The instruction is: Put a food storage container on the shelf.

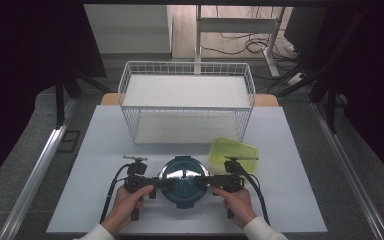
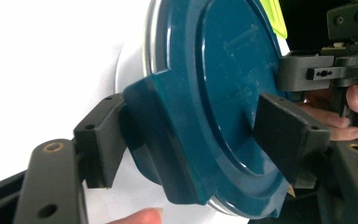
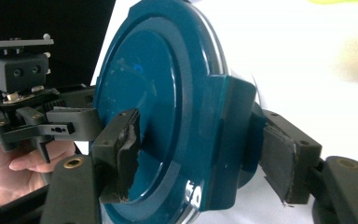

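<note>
Left gripper (image 1: 161,183) sits at the left edge of the round blue lid (image 1: 182,181), one jaw over the lid's top face, the other outside a side latch tab — in the left gripper view the pads (image 2: 279,128) bracket the latch (image 2: 154,126) at a middling gap, and I cannot tell whether they press yet. The lid lies flat on its container near the front middle of the white table (image 1: 290,200), just in front of the wire basket (image 1: 187,102).

Right gripper (image 1: 206,182) mirrors this on the lid's right edge: inner jaw on the top face, outer jaw beside the opposite latch tab (image 3: 235,135), gap also middling, contact not clear. A yellow-green lid (image 1: 232,151) lies just behind and right of the blue one.

Judgement: the step is a two-sided grip on the latches. To do it well —
- close both sides evenly so the container does not slide sideways
- keep the outer pads squarely on the tabs, not on the rim
- hold both hands level
- keep the right cable off the yellow-green lid.
</note>
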`<state>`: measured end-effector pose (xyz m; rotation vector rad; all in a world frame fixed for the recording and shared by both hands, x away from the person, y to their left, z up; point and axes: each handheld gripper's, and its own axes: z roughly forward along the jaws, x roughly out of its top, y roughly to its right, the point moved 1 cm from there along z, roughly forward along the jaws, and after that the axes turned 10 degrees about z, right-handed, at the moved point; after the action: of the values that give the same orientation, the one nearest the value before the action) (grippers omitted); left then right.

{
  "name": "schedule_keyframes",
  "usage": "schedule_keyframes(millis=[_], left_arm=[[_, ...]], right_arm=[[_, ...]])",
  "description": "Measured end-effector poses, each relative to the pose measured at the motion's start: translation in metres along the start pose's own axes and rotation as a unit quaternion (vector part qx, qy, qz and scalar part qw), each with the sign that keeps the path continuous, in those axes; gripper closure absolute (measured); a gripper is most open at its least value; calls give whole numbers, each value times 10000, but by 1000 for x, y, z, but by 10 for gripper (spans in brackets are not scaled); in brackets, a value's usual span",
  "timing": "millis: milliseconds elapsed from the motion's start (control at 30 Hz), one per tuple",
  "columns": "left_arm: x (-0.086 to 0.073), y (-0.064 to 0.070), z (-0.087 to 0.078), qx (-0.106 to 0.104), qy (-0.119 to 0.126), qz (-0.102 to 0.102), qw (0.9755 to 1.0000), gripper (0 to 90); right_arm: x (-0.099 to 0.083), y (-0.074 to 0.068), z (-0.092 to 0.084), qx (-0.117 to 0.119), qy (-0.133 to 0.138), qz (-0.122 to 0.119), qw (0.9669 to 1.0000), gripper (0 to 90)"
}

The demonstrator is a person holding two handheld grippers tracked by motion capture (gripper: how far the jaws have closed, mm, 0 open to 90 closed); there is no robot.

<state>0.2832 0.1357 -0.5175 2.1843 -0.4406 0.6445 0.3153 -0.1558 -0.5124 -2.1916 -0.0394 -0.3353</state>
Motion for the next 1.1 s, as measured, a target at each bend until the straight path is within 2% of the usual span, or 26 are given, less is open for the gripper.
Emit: schedule_keyframes(millis=[233, 500, 933, 1100], left_arm=[[0, 11, -4, 207, 61, 73, 9997, 324], [2, 15, -8, 275, 95, 147, 9995, 339], [7, 22, -13, 250, 159, 221, 9993, 350], [13, 28, -14, 231, 198, 271, 9992, 353]], right_arm=[[-6, -6, -6, -66, 130, 175, 9997, 366], [-9, -8, -9, -35, 123, 157, 9998, 377], [-10, -14, -17, 9, 178, 151, 9997, 376], [-6, -18, -24, 5, 257, 64, 9996, 376]])
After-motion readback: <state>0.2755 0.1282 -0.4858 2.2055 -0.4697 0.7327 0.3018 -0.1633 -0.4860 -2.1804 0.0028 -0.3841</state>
